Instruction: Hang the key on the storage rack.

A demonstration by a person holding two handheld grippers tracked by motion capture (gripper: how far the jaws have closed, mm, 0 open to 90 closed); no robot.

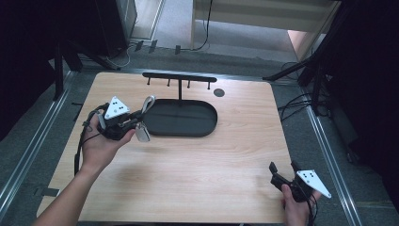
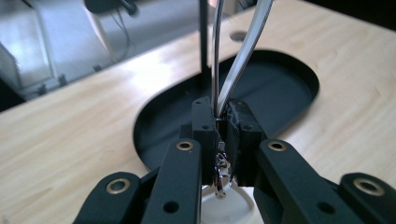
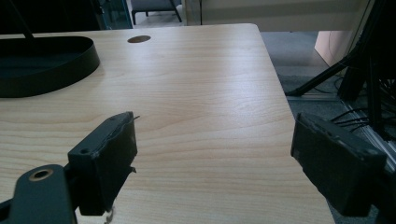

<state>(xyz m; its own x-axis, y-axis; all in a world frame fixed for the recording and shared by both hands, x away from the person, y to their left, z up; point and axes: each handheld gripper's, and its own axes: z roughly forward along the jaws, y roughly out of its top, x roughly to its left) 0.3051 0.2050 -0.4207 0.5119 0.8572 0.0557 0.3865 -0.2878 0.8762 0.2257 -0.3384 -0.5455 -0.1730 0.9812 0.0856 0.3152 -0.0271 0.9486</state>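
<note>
Fingers on the left gripper are clamped on two metal spoons — handles pointing out over the black tray toward its hook rack. Right gripper sits wide open and empty, well away — left's clearly nearer.

Seen from above, a person's left hand holds a hand-held gripper clamped on shiny metal utensils at the left end of a black oval tray on a wooden worktop. A black hook rack stands behind the tray. The right hand-held gripper, jaws spread, sits near the worktop's front right corner.
</note>
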